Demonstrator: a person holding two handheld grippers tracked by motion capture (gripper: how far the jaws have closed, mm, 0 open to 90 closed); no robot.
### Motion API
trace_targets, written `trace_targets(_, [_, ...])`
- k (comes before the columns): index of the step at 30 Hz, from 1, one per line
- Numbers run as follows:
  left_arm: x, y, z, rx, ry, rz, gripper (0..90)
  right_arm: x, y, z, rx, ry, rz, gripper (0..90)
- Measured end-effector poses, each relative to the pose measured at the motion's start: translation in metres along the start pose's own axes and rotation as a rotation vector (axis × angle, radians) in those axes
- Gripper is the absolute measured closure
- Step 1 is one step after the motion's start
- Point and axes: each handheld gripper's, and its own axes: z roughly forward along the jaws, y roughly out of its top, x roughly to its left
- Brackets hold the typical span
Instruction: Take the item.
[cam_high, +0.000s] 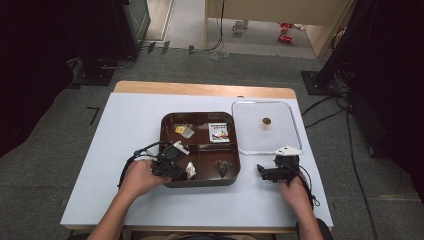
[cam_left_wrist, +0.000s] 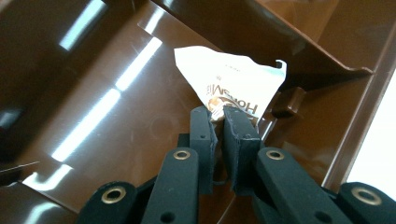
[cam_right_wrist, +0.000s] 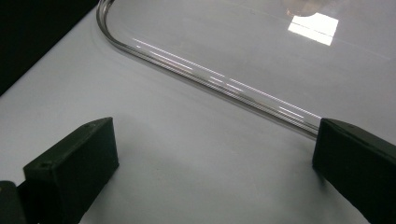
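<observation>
High view: brown compartment tray at table centre, clear lid to its right. Left gripper, jaws pressed on a white sachet, sits in the tray's near-left compartment, the sachet projecting straight ahead. Right gripper rests spread beside the lid, farther from the tray.

Probably a lab or studio: dark equipment stands, floor cables, grey carpet.

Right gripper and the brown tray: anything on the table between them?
Nothing: in the high view, bare white table separates the right gripper from the brown tray. The clear lid lies farther back.
</observation>
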Motion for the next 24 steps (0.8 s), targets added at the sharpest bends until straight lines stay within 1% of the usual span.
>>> trace_targets(1, [0.001, 0.000, -0.001, -0.003, -0.003, -0.001, 83.5, 0.000, 0.000, 0.000, 0.000, 0.000, 0.000, 0.0])
trace_targets(4, [0.001, 0.000, -0.005, -0.024, 0.009, 0.006, 83.5, 0.000, 0.000, 0.000, 0.000, 0.000, 0.000, 0.0])
trace_targets(9, [0.003, -0.001, -0.007, -0.041, 0.016, 0.006, 83.5, 0.000, 0.000, 0.000, 0.000, 0.000, 0.000, 0.0])
trace_targets(11, [0.005, -0.002, -0.008, -0.052, 0.008, 0.003, 83.5, 0.000, 0.000, 0.000, 0.000, 0.000, 0.000, 0.0])
trace_targets(12, [0.007, -0.003, -0.009, -0.070, -0.005, 0.003, 83.4, 0.000, 0.000, 0.000, 0.000, 0.000, 0.000, 0.0])
trace_targets(14, [0.010, -0.005, -0.011, -0.093, -0.009, -0.005, 83.4, 0.000, 0.000, 0.000, 0.000, 0.000, 0.000, 0.0])
trace_targets(18, [0.015, -0.008, -0.017, -0.126, 0.000, -0.016, 83.5, 0.000, 0.000, 0.000, 0.000, 0.001, 0.000, 0.0])
trace_targets(24, [0.022, -0.012, -0.023, -0.151, 0.019, -0.033, 83.4, 0.000, 0.000, 0.000, 0.000, 0.001, 0.000, 0.0])
